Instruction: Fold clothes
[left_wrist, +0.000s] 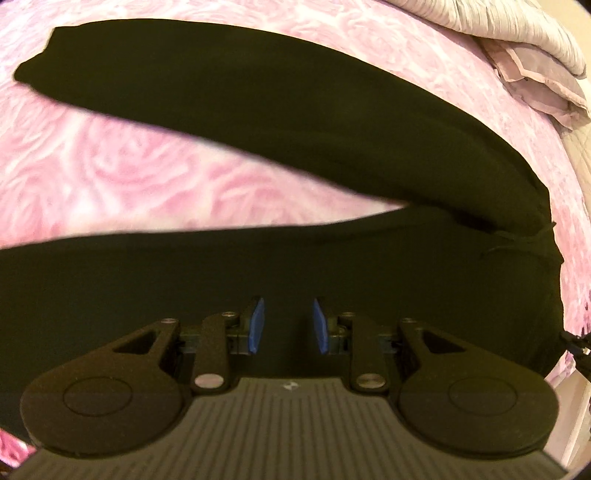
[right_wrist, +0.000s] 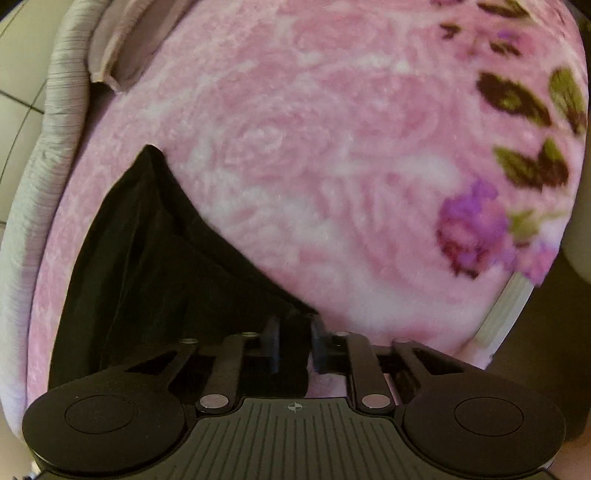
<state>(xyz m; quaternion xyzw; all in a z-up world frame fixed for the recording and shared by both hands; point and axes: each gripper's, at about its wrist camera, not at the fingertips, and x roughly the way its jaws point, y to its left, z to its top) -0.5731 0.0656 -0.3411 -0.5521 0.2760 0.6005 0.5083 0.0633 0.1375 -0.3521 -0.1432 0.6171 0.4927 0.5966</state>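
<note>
Black trousers (left_wrist: 280, 122) lie spread on a pink rose-patterned blanket (left_wrist: 122, 173), with both legs running left and the waist with its drawstring at the right. My left gripper (left_wrist: 289, 325) hovers over the near leg with its blue pads apart and nothing between them. In the right wrist view, my right gripper (right_wrist: 294, 341) is shut on a fold of the black trousers (right_wrist: 147, 258), which stretch away to the left over the blanket (right_wrist: 332, 166).
A folded grey and lilac bedding pile (left_wrist: 532, 55) lies at the far right corner of the bed; it shows at the upper left in the right wrist view (right_wrist: 66, 74). The bed edge and tiled floor (right_wrist: 18, 85) lie beyond it.
</note>
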